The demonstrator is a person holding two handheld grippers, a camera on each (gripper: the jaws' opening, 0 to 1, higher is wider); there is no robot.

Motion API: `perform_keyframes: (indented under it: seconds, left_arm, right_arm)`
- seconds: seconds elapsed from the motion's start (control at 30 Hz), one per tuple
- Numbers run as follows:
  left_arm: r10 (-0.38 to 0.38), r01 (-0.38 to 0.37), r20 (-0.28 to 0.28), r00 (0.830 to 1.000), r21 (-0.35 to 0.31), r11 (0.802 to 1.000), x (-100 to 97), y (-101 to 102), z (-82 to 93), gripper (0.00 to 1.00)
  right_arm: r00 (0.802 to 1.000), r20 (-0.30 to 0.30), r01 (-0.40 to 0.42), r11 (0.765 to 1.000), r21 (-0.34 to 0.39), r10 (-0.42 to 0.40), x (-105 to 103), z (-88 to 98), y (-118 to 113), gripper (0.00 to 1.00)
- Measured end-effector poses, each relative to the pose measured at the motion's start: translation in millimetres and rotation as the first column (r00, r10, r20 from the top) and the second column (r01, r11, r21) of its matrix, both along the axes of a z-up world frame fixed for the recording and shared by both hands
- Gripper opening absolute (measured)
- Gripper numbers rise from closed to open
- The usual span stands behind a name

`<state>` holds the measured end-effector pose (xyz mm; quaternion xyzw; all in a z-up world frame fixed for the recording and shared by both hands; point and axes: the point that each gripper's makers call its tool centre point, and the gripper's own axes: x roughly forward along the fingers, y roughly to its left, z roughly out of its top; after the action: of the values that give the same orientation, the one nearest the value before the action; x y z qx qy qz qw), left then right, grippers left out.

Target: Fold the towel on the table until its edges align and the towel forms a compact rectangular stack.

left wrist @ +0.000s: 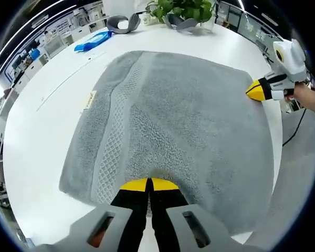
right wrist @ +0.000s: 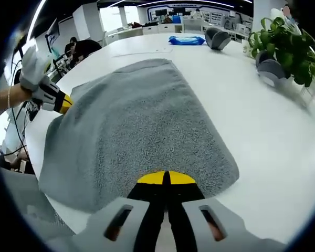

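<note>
Grey towel (left wrist: 173,126) lies on white worktop (left wrist: 42,136), apparently folded at least once. Left hand-held gripper (left wrist: 148,185) clamped on near edge; right hand-held gripper (right wrist: 165,178) clamped on adjacent corner. Step: gripping for fold. Next move likely calls for lifting held edge together, carrying to far edge, aligning.

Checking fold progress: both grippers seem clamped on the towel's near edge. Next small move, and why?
Probably lift both corners together and carry them toward the far edge. The left gripper and right gripper are each shut on the grey towel, which lies flat and unfolded on the white table.
</note>
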<state>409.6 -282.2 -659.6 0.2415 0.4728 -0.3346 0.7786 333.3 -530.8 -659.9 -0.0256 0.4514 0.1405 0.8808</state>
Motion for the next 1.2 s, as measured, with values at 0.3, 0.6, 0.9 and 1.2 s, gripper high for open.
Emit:
perform_keyframes:
  seconds: [0.3,0.6,0.9,1.2]
  left_arm:
    - [-0.005,0.005,0.004,1.000,-0.013,1.000,3.4,-1,0.2,0.00]
    - [-0.015,0.015,0.007,1.000,-0.013,1.000,8.0,-3,0.3,0.00]
    - [-0.032,0.032,0.003,0.999,-0.006,0.999,13.0,-6,0.4,0.00]
    - [-0.041,0.042,0.011,0.999,-0.003,0.999,21.4,-9,0.6,0.00]
  right_arm:
    - [1.000,0.002,-0.006,1.000,-0.003,0.006,-7,0.1,2,0.00]
    - [1.000,-0.003,-0.025,1.000,-0.005,0.024,-13,0.1,4,0.00]
    - [0.999,-0.003,-0.052,0.999,-0.012,0.052,-17,-0.1,5,0.00]
    - [0.998,-0.006,-0.064,0.998,-0.013,0.063,-20,0.0,7,0.00]
